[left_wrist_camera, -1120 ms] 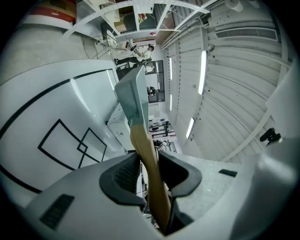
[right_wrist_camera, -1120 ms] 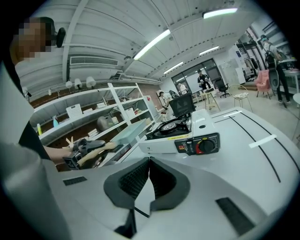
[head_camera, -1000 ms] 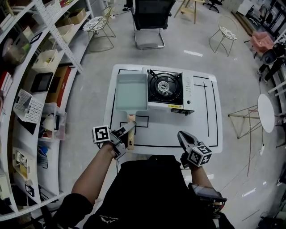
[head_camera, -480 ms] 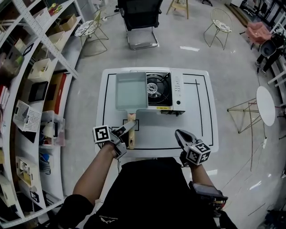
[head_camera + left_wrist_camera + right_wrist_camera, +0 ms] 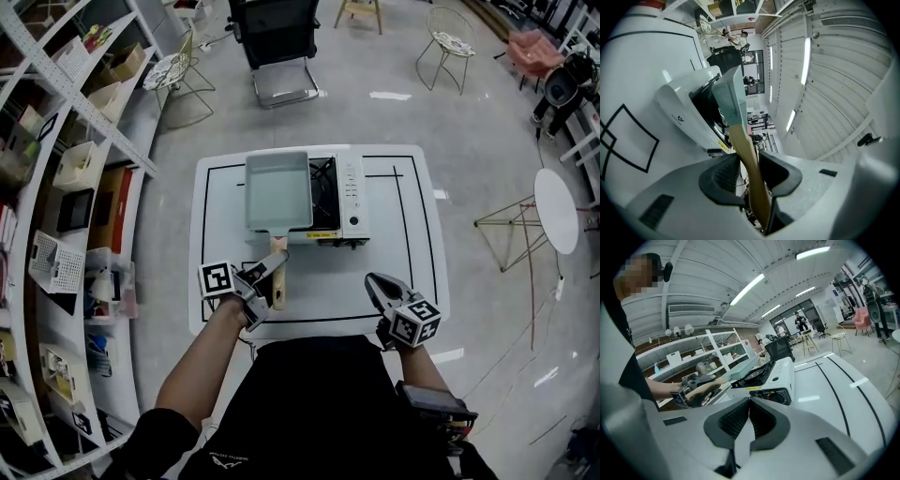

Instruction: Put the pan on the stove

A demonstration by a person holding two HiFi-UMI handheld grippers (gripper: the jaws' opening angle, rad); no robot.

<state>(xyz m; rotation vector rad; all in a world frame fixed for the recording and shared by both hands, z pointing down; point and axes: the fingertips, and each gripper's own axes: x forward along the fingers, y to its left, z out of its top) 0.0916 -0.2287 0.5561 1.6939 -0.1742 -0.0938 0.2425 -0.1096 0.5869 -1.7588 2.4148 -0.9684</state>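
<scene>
A pale green rectangular pan (image 5: pixel 278 190) with a wooden handle (image 5: pixel 278 272) lies over the left part of the white portable stove (image 5: pixel 349 197), hiding most of the burner. My left gripper (image 5: pixel 267 277) is shut on the handle near its end. In the left gripper view the handle (image 5: pixel 749 159) runs between the pads to the pan (image 5: pixel 730 101), with the stove (image 5: pixel 686 115) under it. I cannot tell whether the pan rests on the stove. My right gripper (image 5: pixel 375 287) hovers near the table's front right, shut and empty; its own view shows the pads (image 5: pixel 749 416) together.
The white table (image 5: pixel 403 244) carries black taped lines. Shelving with boxes (image 5: pixel 66 187) lines the left side. A black chair (image 5: pixel 277 47) stands beyond the table, wire stools (image 5: pixel 450 47) further back, and a round white table (image 5: pixel 555 211) at the right.
The pan has moved right in my left gripper, from beside the burner to over most of it. The right gripper has kept its place.
</scene>
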